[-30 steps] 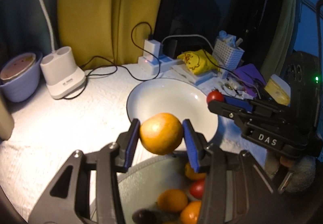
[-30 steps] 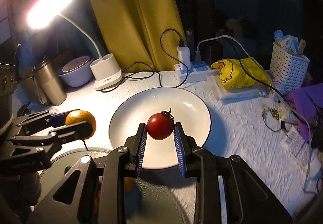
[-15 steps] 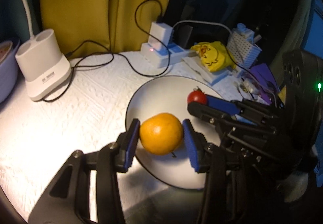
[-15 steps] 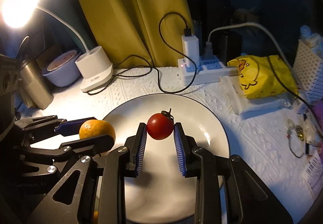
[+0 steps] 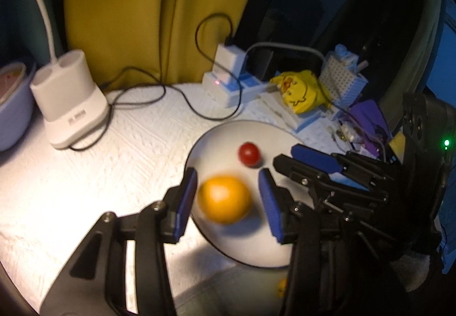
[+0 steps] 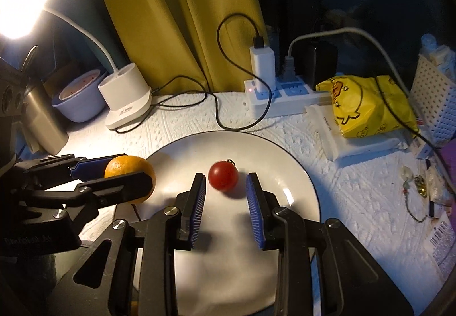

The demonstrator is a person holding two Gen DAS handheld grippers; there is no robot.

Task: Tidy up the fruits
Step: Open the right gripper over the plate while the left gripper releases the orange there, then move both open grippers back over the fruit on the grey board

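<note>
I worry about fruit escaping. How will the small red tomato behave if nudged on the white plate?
The small round red tomato will probably roll easily: it sits free on the smooth white plate. The plate's shallow rim may stop it.

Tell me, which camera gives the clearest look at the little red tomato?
The right wrist view: the tomato lies sharp and close on the white plate, between the right claw's parted fingers, green stem showing. The left wrist view shows the tomato smaller, farther off, slightly blurred, beyond the orange.
</note>
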